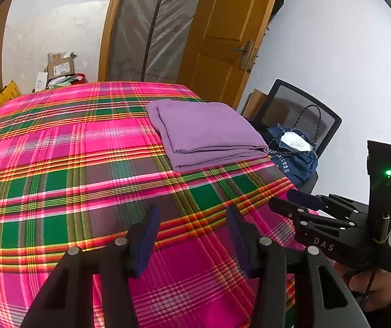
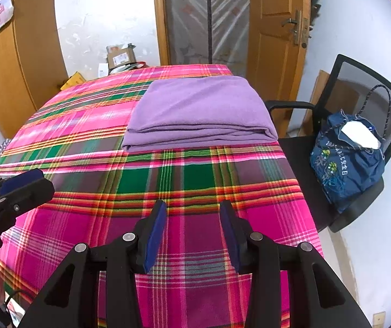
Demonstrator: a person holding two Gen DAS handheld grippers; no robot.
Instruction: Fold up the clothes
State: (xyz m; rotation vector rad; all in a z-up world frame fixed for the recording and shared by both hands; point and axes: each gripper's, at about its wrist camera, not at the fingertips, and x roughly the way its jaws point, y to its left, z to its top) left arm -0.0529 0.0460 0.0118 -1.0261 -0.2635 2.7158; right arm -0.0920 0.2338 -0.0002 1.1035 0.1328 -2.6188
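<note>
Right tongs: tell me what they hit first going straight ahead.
Probably the plaid cloth, since the open right tongs angle down toward it; skimming above it, they would reach the folded purple cloth next.

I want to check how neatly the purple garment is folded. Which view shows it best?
The right wrist view: the folded purple garment faces the camera, its stacked layers showing along the near edge. The left wrist view shows it off to the right, at an angle, its layers showing at one corner.
</note>
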